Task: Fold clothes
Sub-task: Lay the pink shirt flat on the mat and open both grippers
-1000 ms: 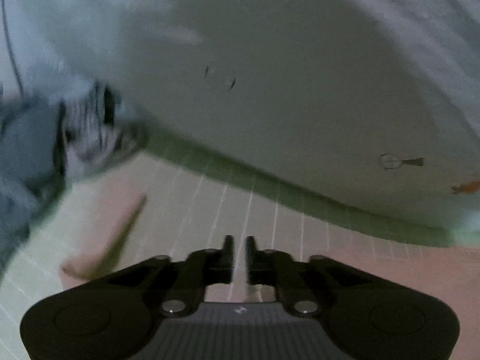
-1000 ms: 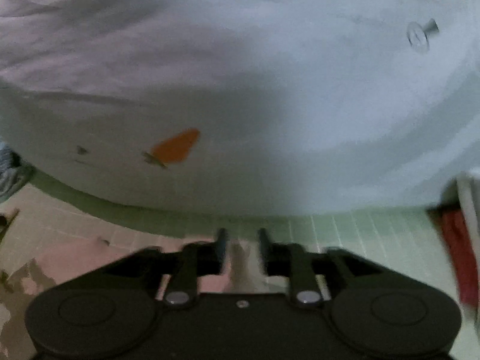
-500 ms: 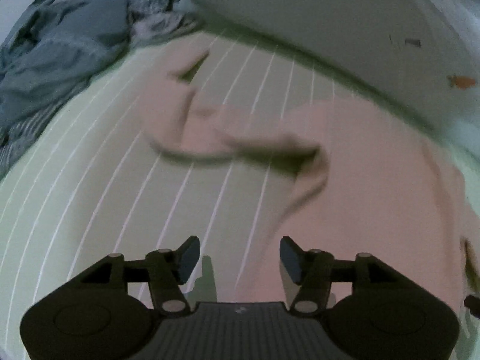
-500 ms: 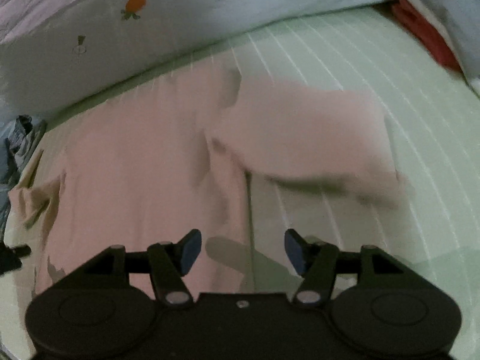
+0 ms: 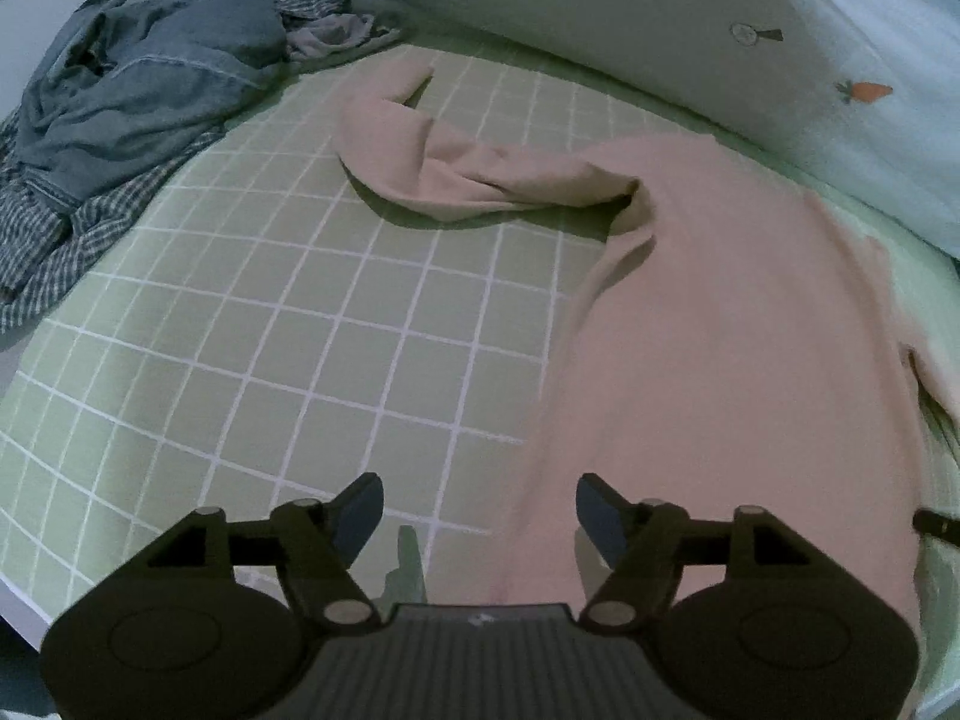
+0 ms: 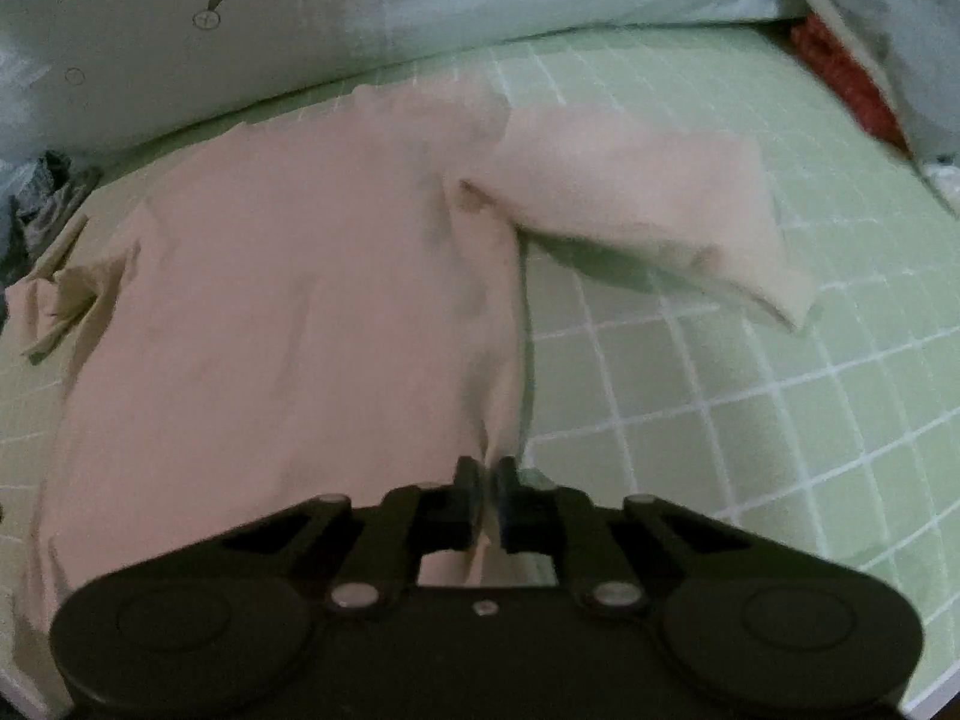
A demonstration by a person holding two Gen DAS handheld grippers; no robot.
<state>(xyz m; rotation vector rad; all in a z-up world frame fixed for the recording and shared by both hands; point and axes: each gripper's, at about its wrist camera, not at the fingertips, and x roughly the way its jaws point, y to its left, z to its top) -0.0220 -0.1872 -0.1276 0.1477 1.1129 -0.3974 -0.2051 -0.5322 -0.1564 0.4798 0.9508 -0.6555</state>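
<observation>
One pink shirt [image 5: 720, 324] lies flat on the green checked bed [image 5: 270, 312], both sleeves out. The left tongs [image 5: 479, 513] gape released; the right tongs [image 6: 487, 495] pinch its hem.

I can read no words, labels, brands or numbers here. The only marks are small printed pictures on the pale bedding [image 5: 690, 18]: an orange carrot [image 5: 867, 91] and little outline drawings.

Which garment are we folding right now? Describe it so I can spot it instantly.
Find the green checked sheet below the carrot-print pillow. The pink shirt lies spread flat in its middle, one sleeve twisted outward. Unlike the crumpled blue and striped pile at the sheet's edge, it is plain pink and laid out alone.
</observation>
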